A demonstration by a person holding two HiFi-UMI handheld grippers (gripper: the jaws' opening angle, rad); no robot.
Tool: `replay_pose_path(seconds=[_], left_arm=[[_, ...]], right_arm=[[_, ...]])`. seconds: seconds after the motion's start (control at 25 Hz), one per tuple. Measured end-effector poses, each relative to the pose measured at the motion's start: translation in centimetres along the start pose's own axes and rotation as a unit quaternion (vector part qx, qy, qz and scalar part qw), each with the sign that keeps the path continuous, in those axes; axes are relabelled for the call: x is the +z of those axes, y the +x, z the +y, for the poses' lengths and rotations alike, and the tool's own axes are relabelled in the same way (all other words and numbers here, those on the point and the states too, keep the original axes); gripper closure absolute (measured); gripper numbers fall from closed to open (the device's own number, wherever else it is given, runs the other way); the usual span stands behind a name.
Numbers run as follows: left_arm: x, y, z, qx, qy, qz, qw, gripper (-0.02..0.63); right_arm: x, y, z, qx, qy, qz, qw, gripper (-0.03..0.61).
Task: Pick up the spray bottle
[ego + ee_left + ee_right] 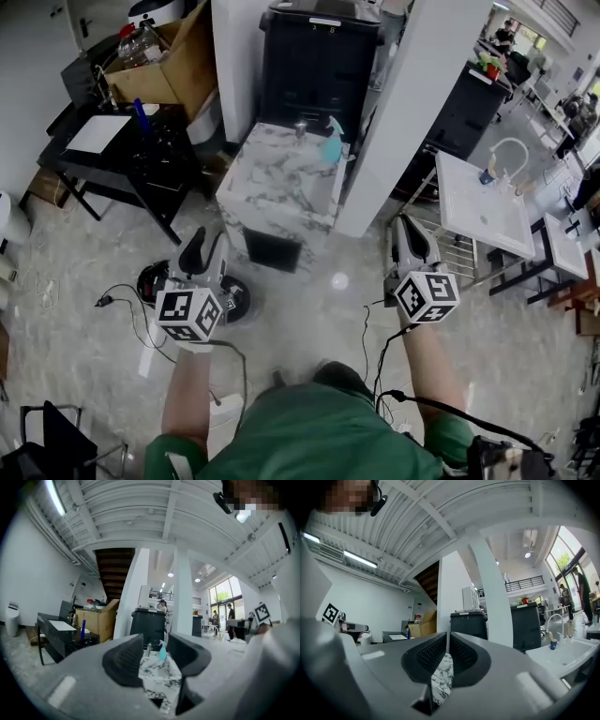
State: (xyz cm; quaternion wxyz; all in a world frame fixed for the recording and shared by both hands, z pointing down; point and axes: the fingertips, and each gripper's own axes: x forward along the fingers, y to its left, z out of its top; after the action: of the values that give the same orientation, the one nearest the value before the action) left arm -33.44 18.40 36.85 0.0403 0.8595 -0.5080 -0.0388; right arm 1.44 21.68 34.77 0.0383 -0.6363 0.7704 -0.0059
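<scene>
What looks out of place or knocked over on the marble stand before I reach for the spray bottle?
Nothing stands out. The spray bottle stands upright near the far right edge of the marble stand, with no spill showing around it. The only untidy thing is loose cables trailing on the floor short of the stand.

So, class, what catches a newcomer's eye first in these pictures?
The marble-patterned stand sits at the centre, a teal spray bottle on its far right corner. In the foreground, the left claw is open and the right claw shut, both empty.
</scene>
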Motion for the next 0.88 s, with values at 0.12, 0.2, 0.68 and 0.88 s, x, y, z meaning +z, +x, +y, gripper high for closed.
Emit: replay_pose_path(seconds=[0.12, 0.2, 0.68, 0.88], left_arm=[[-0.4, 1.9, 0.1, -0.004, -0.009, 0.001, 0.9999, 0.445], [-1.2, 3.6, -0.1, -0.008, -0.008, 0.008, 0.9999, 0.445], [-3.8, 18.9, -3.1, 0.003, 0.003, 0.047, 0.9989, 0.446], [-3.7, 25.6, -5.3, 0.005, 0.009, 0.050, 0.9987, 0.446]], right_arm=[[-1.8, 1.0, 0.0, -0.003, 0.010, 0.015, 1.000, 0.558], [-3.2, 2.0, -0.7, -0.003, 0.018, 0.028, 0.999, 0.558], [-6.6, 13.8, -10.4, 0.034, 0.055, 0.050, 0.997, 0.558], [-6.8, 18.4, -15.4, 0.050, 0.057, 0.057, 0.995, 0.558]])
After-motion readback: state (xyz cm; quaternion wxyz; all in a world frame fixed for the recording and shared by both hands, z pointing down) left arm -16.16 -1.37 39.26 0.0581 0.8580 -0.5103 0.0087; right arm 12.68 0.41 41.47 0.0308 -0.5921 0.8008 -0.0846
